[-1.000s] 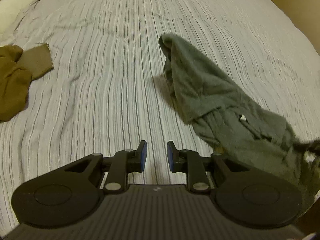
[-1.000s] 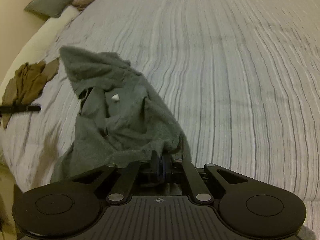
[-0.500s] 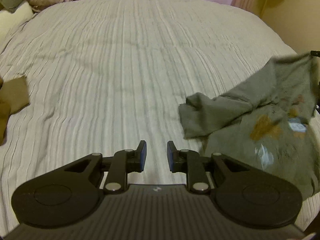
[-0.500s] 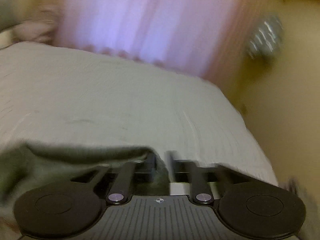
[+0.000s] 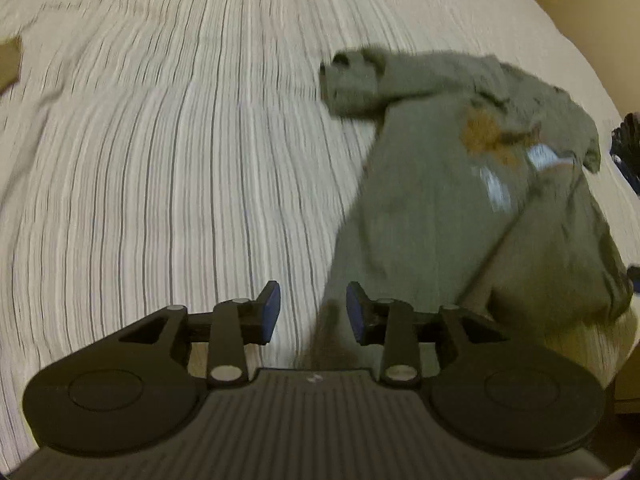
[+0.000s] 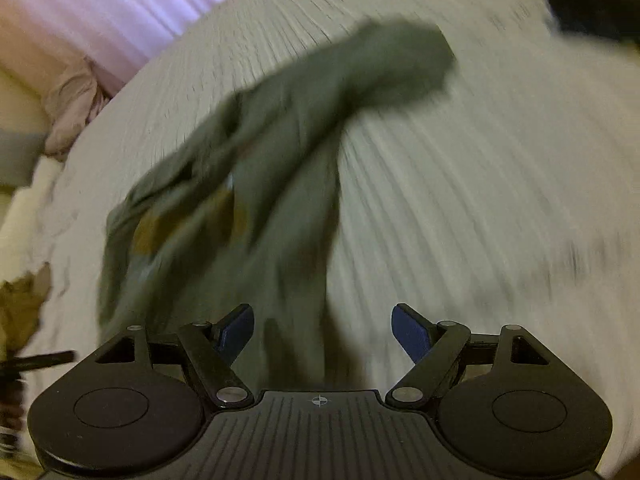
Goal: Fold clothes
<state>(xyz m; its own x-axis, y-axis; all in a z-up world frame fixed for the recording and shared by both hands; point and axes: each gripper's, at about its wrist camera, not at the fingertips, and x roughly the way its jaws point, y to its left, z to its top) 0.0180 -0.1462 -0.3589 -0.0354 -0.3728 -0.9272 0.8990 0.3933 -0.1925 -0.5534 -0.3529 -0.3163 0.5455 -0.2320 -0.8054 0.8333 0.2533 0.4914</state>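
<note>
Along the bed's point(image 5: 160, 160) right edge, a rumpled grey shirt point(image 5: 440, 200), long axis running away from both grippers; right gripper point(image 6: 323, 330) nearer, gaping wide, empty; left gripper point(image 5: 313, 312) parted, empty.

The striped bedspread point(image 5: 160, 200) lies bare across the left and centre of the left wrist view, open room for a pass. The grey garment point(image 5: 460, 200) fills the right half there, reaching down to the lower edge. In the right wrist view, a brown garment point(image 6: 20, 304) sits at the left edge, and pillows point(image 6: 72, 112) crowd the upper left.
</note>
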